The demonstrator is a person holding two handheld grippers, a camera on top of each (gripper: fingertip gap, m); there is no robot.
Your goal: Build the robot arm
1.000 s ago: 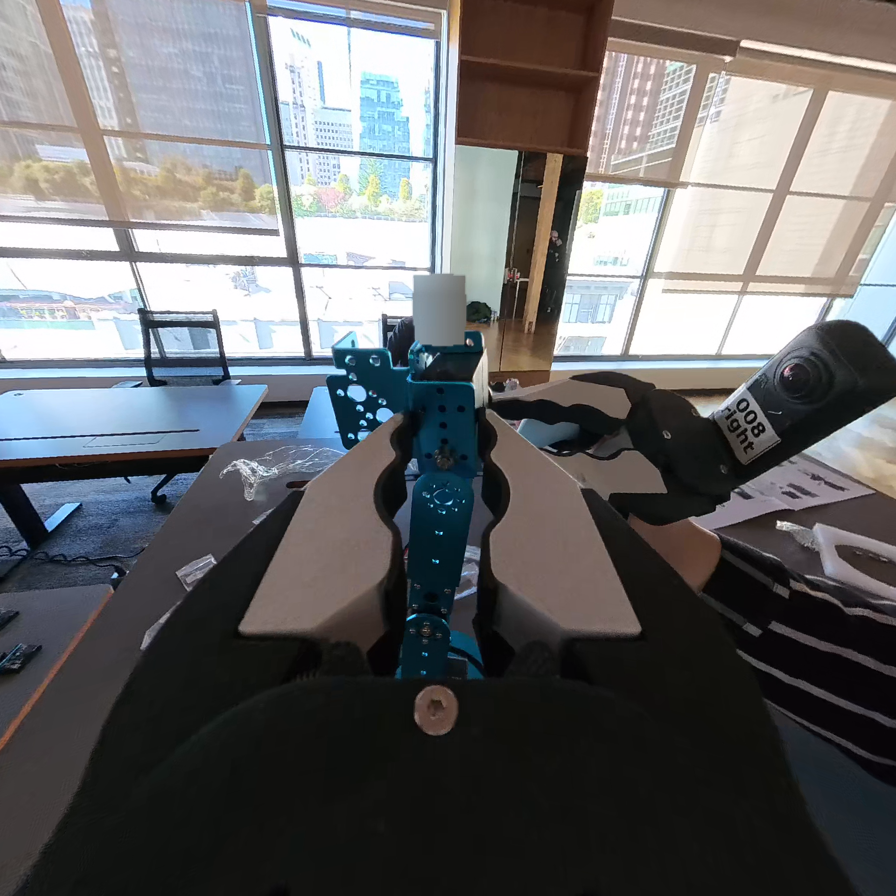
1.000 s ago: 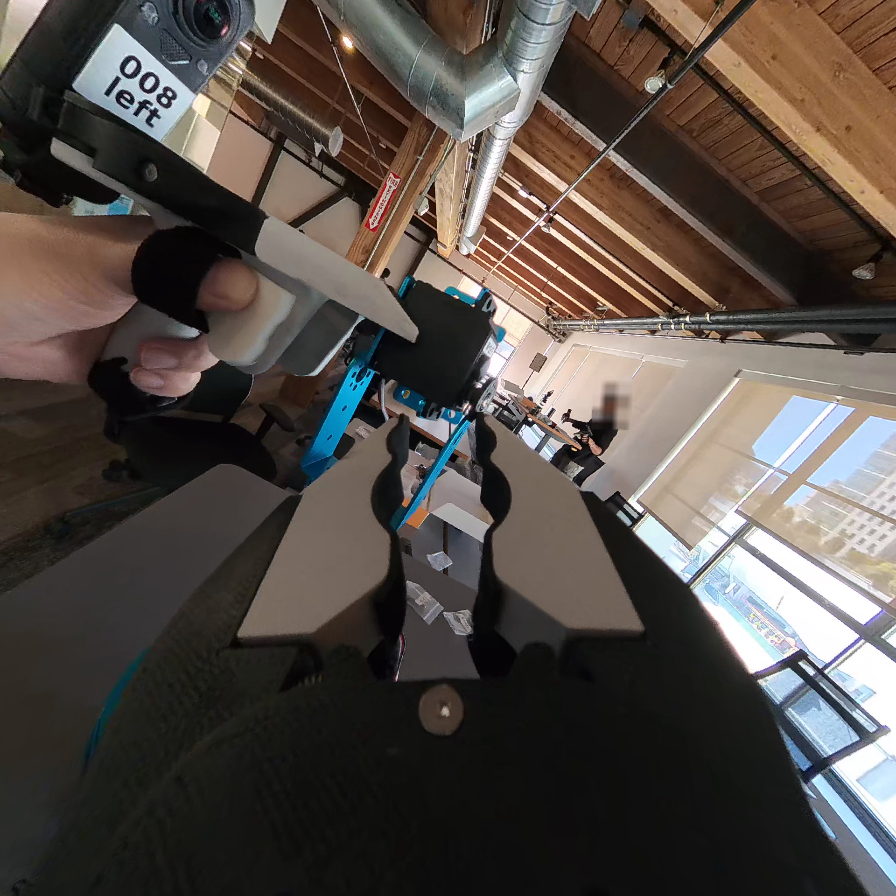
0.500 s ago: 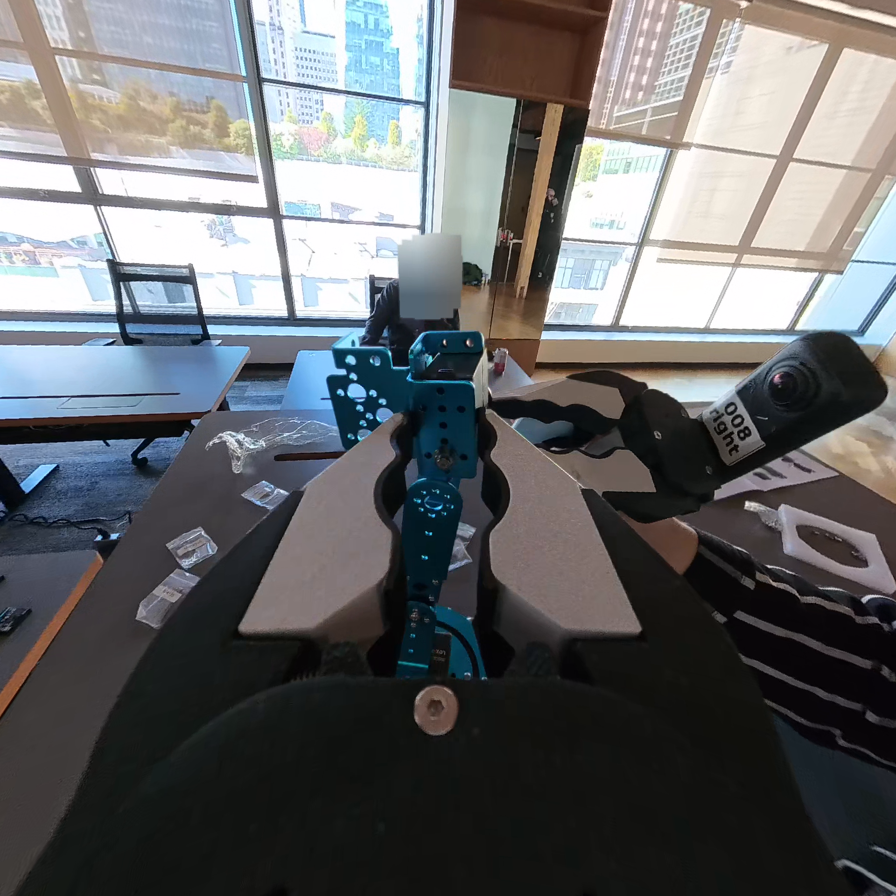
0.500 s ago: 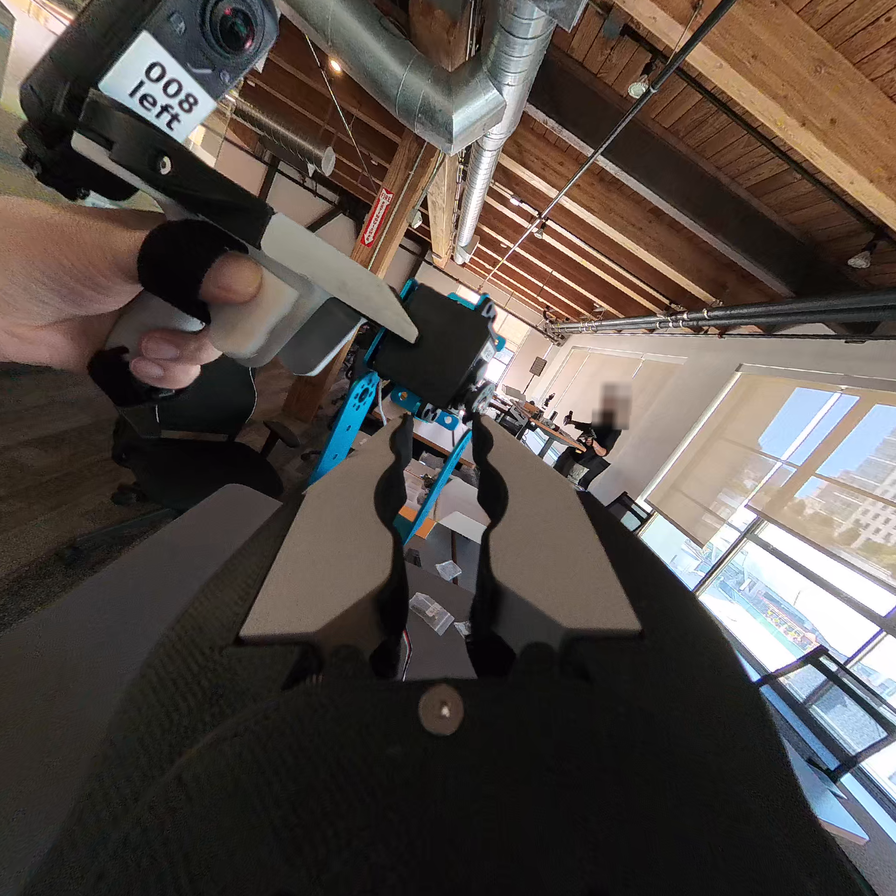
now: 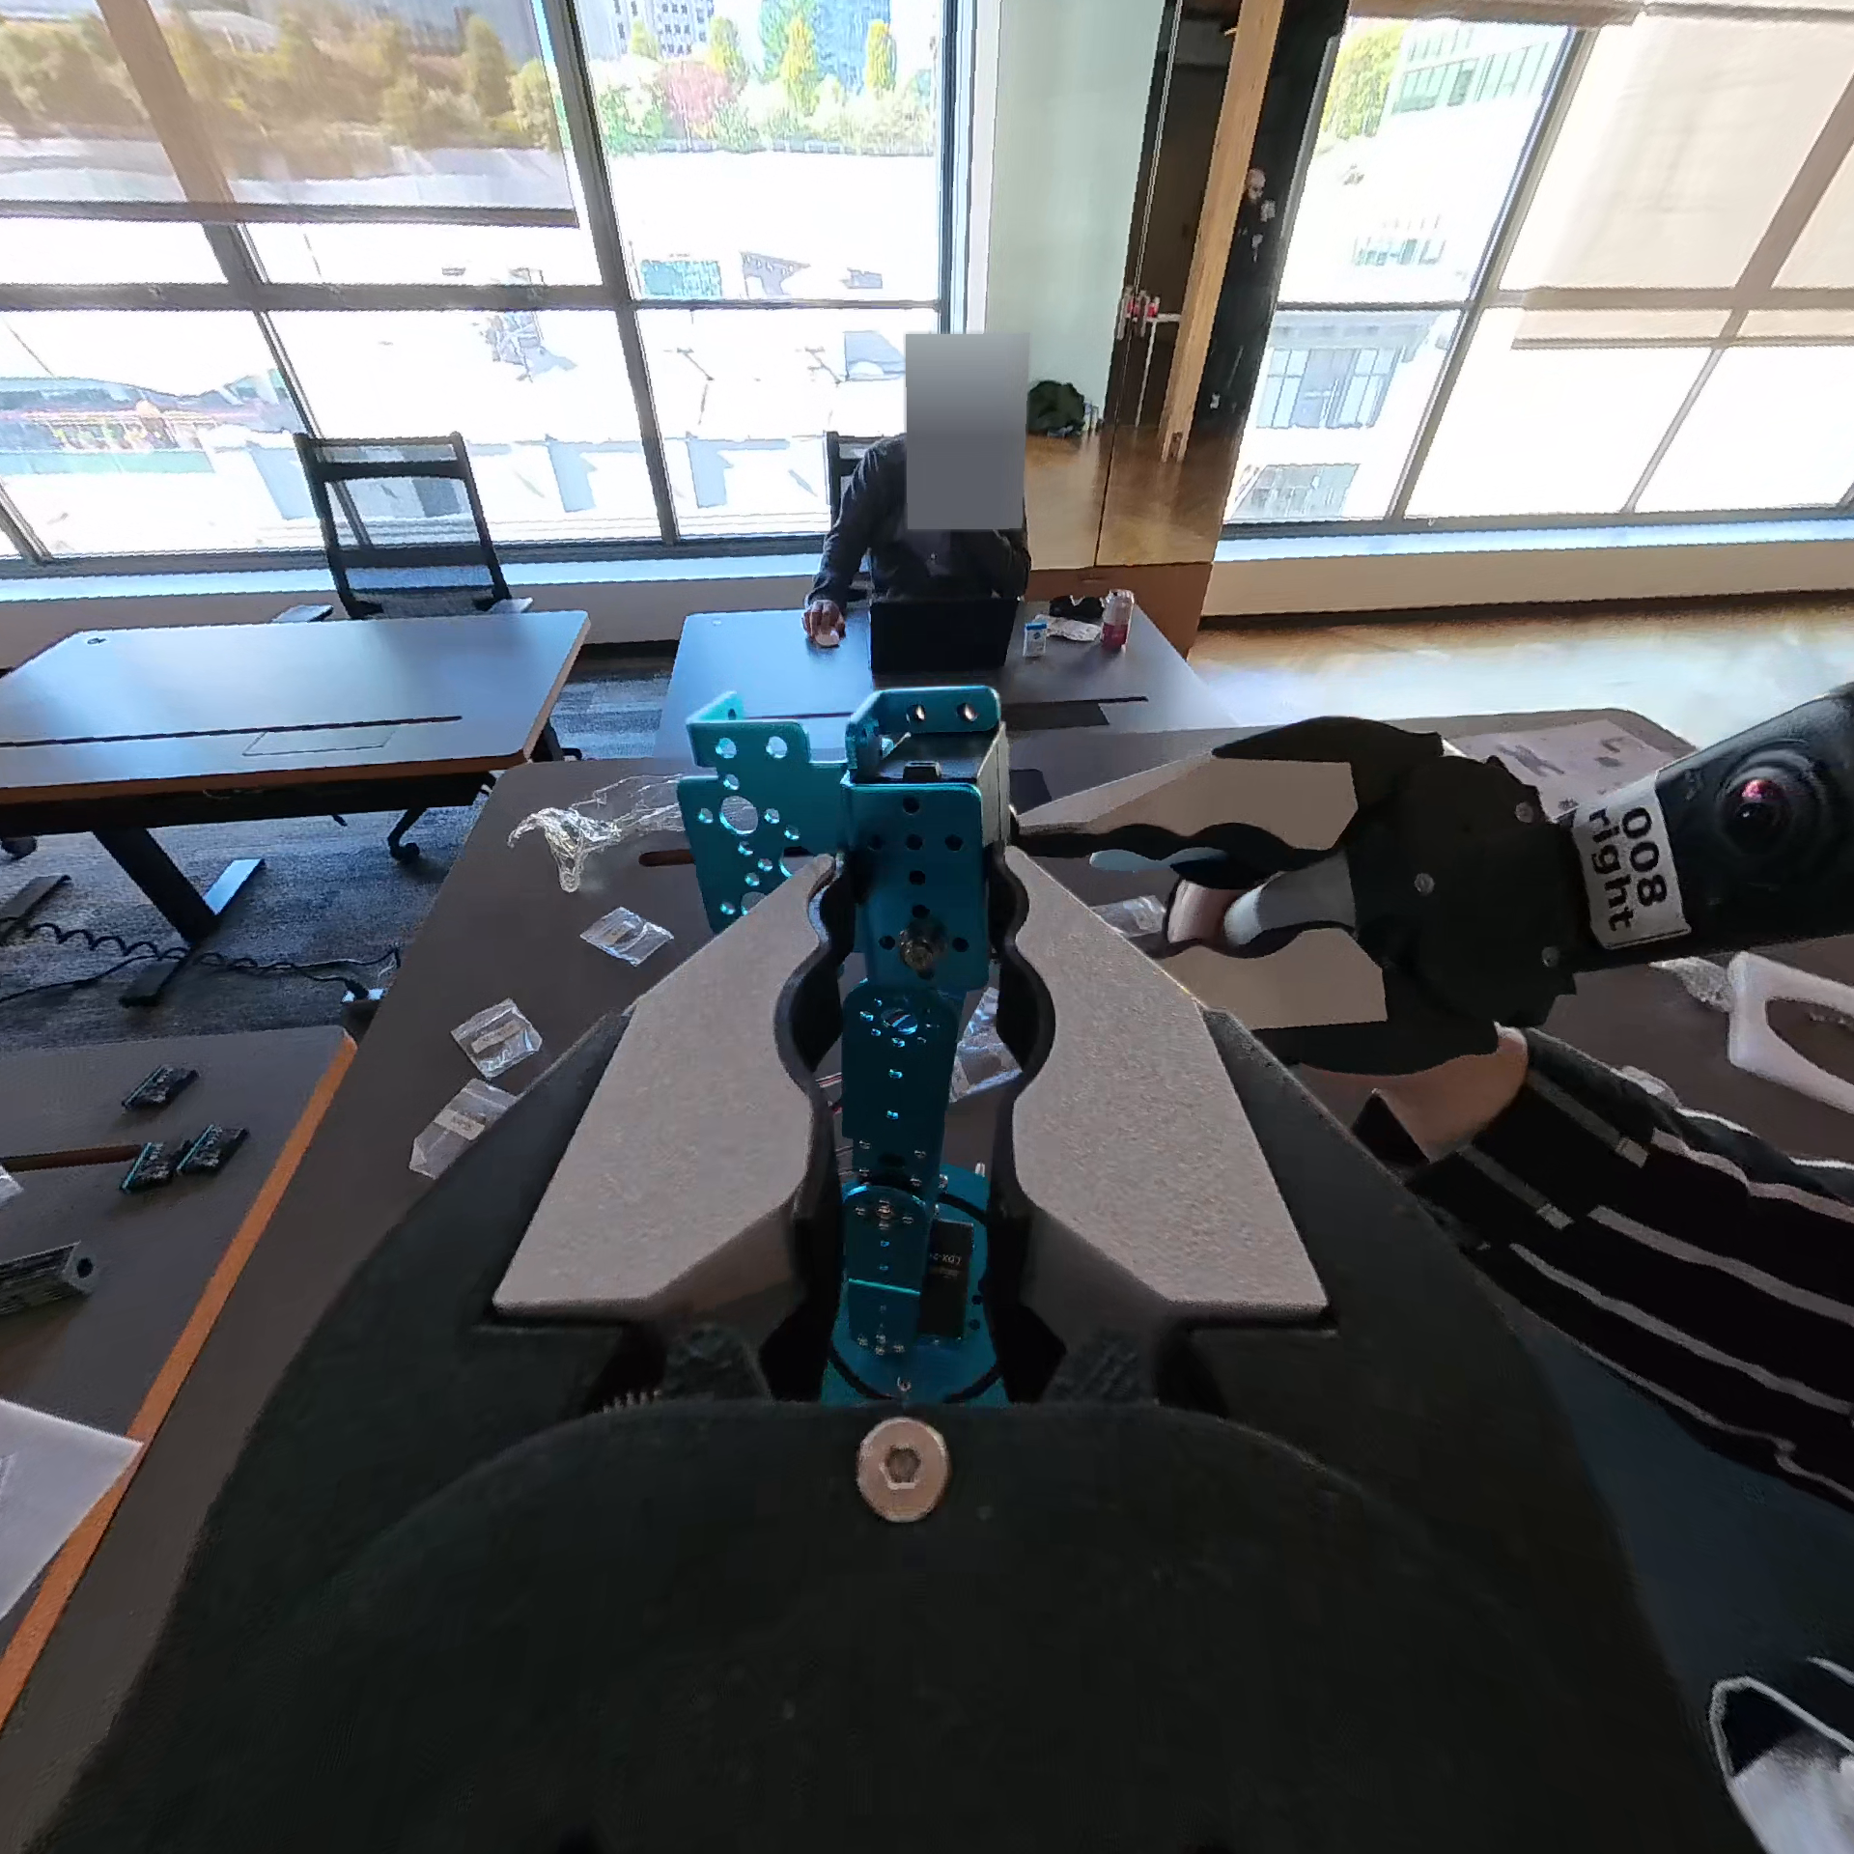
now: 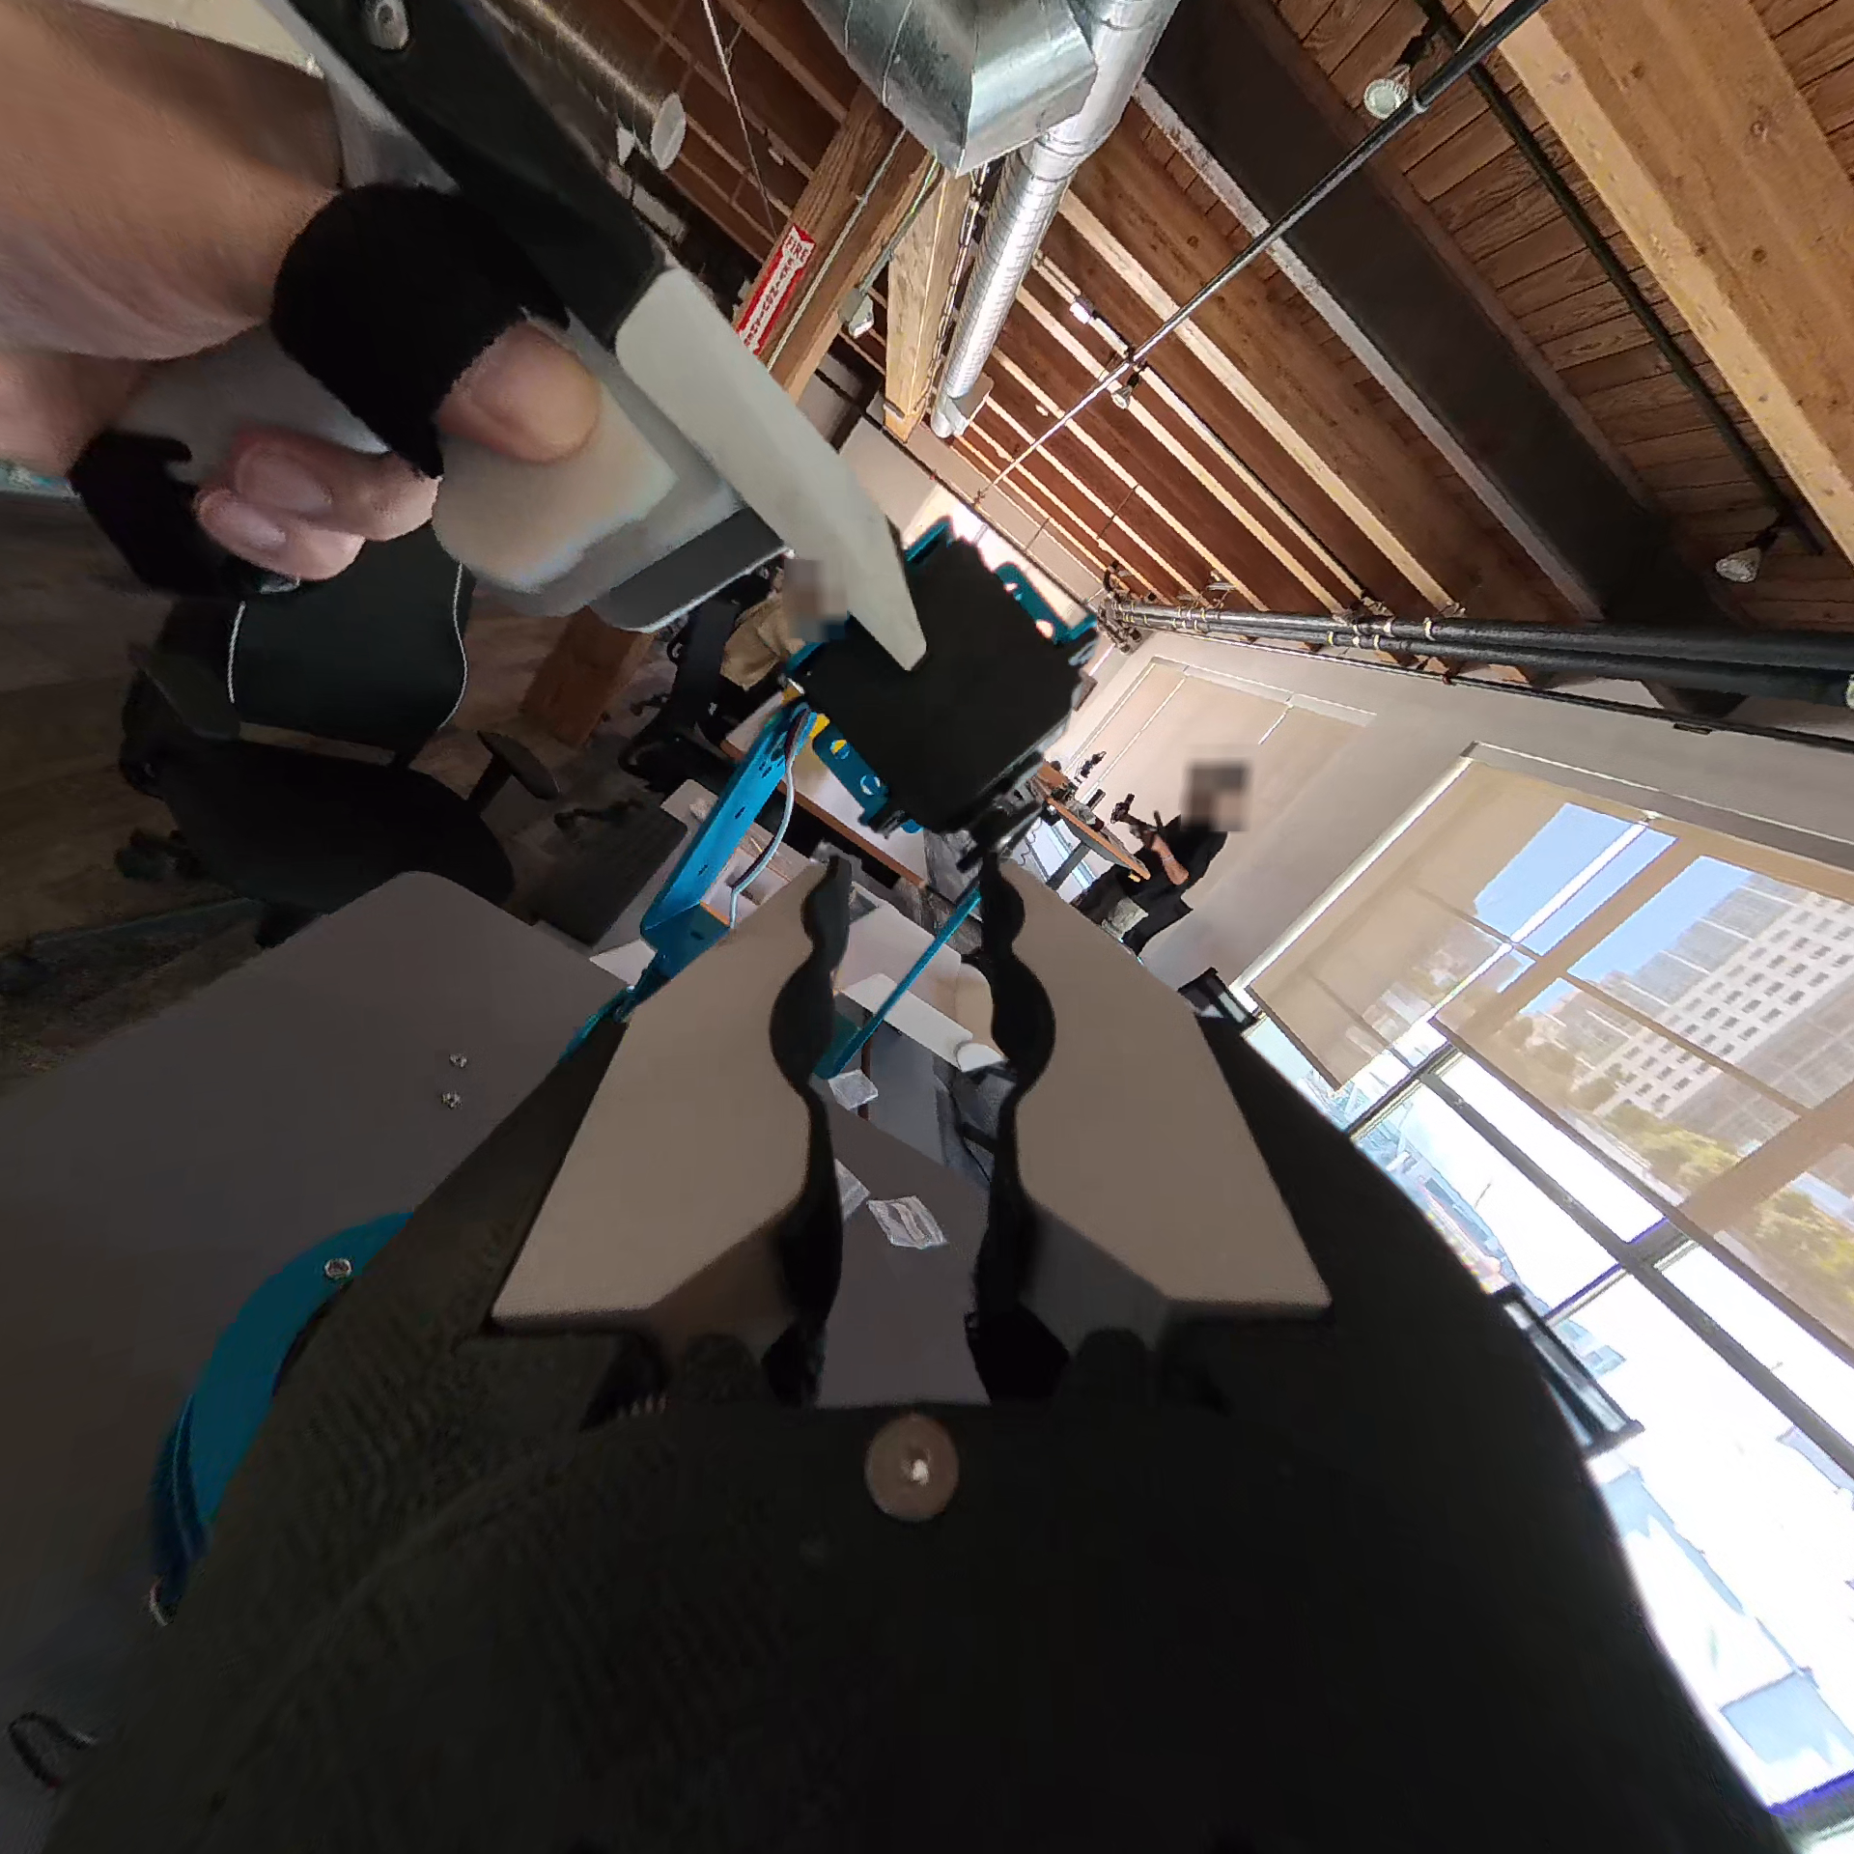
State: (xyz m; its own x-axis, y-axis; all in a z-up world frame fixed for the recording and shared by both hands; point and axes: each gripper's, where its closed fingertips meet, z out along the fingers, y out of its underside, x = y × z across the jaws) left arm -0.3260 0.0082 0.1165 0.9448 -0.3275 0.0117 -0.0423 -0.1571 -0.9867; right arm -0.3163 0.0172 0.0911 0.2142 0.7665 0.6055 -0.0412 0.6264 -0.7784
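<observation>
Blue bracket arm [image 5: 908, 1003] stands upright on the dark table [image 5: 502, 963], left gripper [image 5: 913, 903] clamped around its upper link, probably steadying it. Right gripper [image 6: 908, 883], jaws narrowly parted on nothing, noses in beside the black servo [image 6: 943, 702] on top.

1. The metal arm assembly [image 5: 908, 1003] stands on the near table [image 5: 522, 903], between the left gripper [image 5: 911, 893] fingers
2. The right gripper [image 5: 1043, 833] reaches in from its right
3. Small bags [image 5: 497, 1038] lie left of it
4. A seated person [image 5: 923, 562] is behind
</observation>
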